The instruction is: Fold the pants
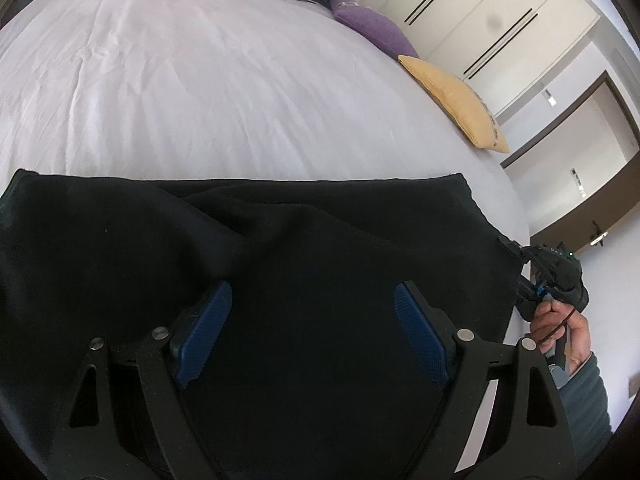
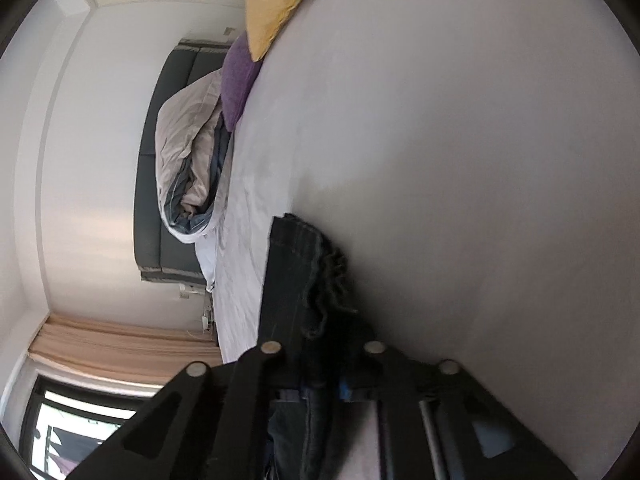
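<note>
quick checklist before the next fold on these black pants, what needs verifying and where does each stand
1. Right tongs gripping the pants at their edge: ok, shut on the fabric.
2. Left tongs free for a new grasp: ok, open above the cloth, nothing pinched.
3. Pants lying flat: not ok, a ridge runs across the middle.
4. Far edge straight: ok.
5. Room on the bed sheet beyond the pants: ok; yellow pillow and purple pillow sit apart.
6. Near edge of the pants: cannot tell, hidden.
</note>
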### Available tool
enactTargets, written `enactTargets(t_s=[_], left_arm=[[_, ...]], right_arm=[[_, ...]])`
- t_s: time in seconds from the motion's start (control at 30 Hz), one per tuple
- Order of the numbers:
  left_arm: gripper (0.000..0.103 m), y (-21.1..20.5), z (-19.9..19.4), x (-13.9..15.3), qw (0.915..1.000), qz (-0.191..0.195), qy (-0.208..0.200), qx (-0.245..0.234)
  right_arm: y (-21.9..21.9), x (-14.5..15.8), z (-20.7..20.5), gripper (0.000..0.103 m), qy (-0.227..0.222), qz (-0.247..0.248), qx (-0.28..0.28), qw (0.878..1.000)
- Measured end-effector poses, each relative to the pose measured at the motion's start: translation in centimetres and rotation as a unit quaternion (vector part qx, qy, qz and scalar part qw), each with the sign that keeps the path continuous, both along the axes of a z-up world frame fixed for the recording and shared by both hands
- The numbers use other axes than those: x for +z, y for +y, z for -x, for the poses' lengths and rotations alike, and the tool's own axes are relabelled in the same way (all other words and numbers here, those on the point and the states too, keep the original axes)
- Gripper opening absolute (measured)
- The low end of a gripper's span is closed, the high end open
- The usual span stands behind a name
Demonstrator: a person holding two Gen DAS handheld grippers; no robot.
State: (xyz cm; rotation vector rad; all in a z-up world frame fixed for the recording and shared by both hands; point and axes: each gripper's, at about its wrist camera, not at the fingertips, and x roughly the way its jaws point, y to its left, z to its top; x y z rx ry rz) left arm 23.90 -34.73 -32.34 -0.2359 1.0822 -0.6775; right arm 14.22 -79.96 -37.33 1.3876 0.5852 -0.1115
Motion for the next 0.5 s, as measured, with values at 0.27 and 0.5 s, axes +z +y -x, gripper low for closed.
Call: enactTargets(t_s=[0.27,0.5], left_arm=[[0.083,-0.2,0.0,0.3,1.0000,0.005,-0.001,0.002],[0.083,0.4,0.0,0.3,0.9993,0.032,0.012,0.015]], right_arm=[[2.5,3.9,-0.7,0.011,0.025,0.127,0.018,0.991],[10.9,10.0,-3.2,0.011,0.020,0.301,0.112,0.947]])
